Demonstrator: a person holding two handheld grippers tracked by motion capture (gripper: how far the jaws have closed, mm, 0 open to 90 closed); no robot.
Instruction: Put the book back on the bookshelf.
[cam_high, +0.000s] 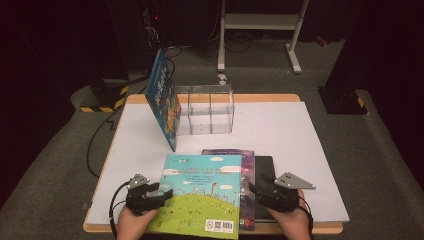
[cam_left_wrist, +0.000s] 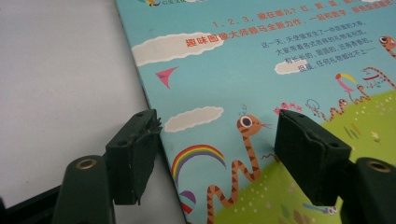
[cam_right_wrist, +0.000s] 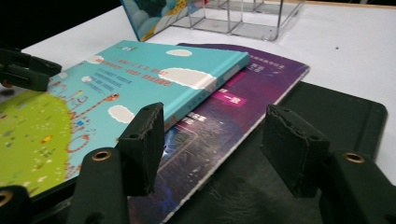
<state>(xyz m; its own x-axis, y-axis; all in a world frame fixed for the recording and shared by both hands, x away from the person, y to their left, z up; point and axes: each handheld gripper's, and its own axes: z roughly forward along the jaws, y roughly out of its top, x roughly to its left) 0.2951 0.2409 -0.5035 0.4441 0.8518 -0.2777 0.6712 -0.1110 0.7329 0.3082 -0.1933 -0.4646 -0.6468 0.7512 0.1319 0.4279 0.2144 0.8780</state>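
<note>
Item: sky-blue and green picture book with cartoon snakes (cam_high: 202, 192), lying flat at six o'clock on the white tabletop (cam_high: 300, 135), atop a purple glossy book (cam_high: 247, 170) and a black flat book (cam_high: 265, 167). Left gripper (cam_high: 162, 194): jaws open, straddling its nine o'clock edge. Right gripper (cam_high: 255, 189): jaws open, over the stack's three o'clock side. At twelve o'clock: clear plastic divided organiser (cam_high: 207, 110), blue book (cam_high: 164, 100) leaning against it.

The top picture book (cam_high: 200, 195) has a smooth, slightly glossy card cover, the purple book (cam_right_wrist: 243, 100) under it looks shinier. The black folder (cam_right_wrist: 336, 116) is matt, leathery. The organizer (cam_high: 210, 109) is clear plastic, the desk (cam_high: 280, 130) matt white with a wood edge.
</note>
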